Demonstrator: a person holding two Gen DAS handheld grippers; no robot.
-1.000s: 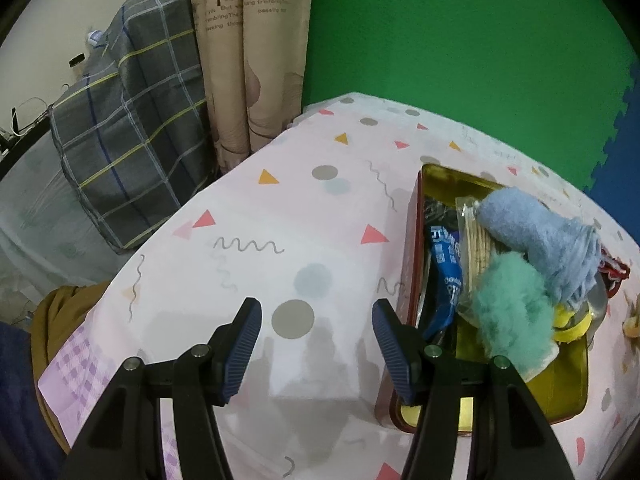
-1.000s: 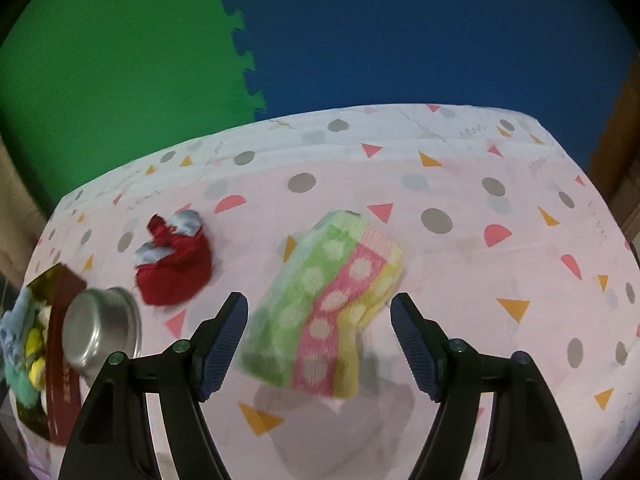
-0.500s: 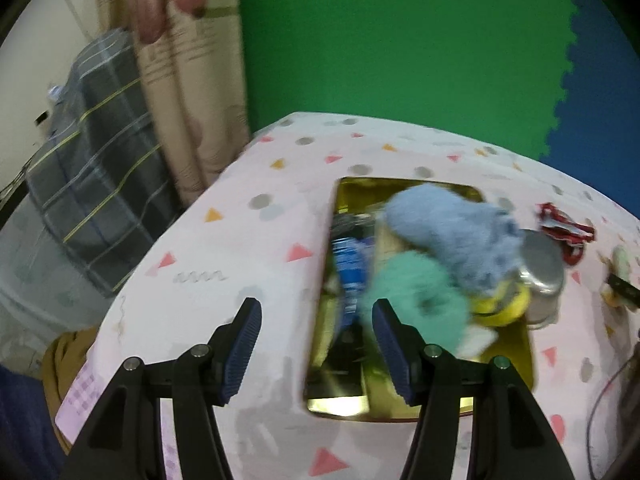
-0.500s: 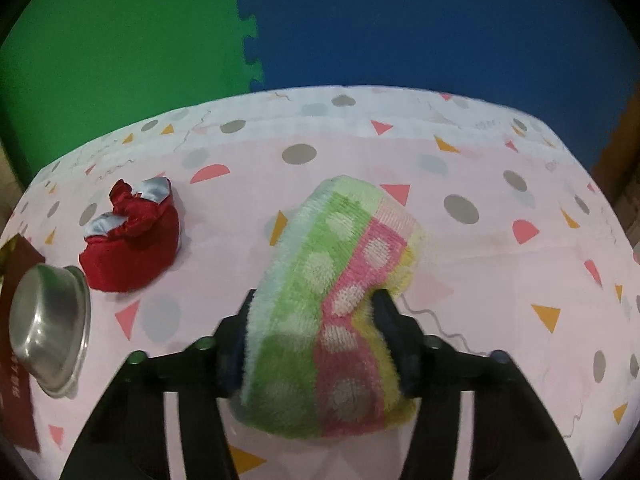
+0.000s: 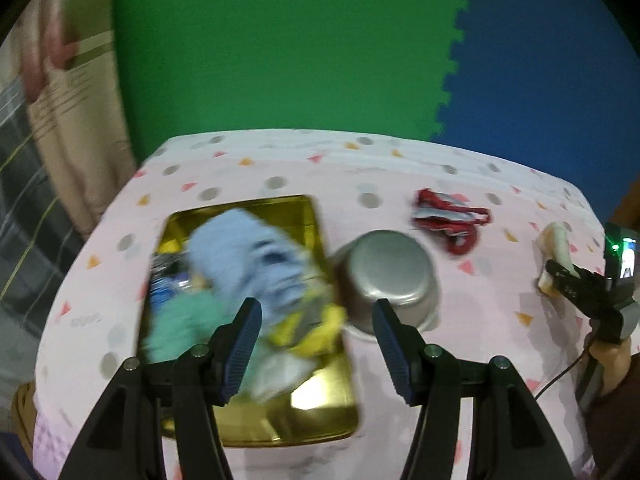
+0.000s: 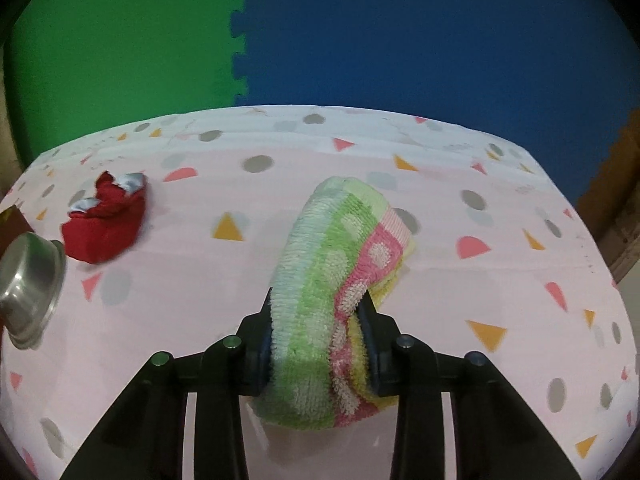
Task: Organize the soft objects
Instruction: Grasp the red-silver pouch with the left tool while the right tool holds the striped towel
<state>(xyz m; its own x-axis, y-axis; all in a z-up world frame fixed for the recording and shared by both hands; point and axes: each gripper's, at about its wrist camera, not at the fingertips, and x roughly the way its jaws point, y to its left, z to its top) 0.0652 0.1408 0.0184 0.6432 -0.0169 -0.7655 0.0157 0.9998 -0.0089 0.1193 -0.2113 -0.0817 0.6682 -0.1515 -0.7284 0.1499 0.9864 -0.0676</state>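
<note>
My right gripper is shut on a folded striped towel in green, pink and yellow with white dots, lifted a little off the pink tablecloth. It also shows in the left wrist view at the far right. My left gripper is open and empty above a gold tray that holds a blue fluffy cloth, a teal fluffy cloth and something yellow. A red and silver fabric piece lies on the table, also in the left wrist view.
A steel bowl sits upside down against the tray's right side, also in the right wrist view. The table has a pink patterned cloth. Green and blue foam walls stand behind. A curtain hangs at left.
My right gripper closed on the striped towel and raised it. My left gripper swung right, from beside the tray to over it; the bowl and red fabric came into view.
</note>
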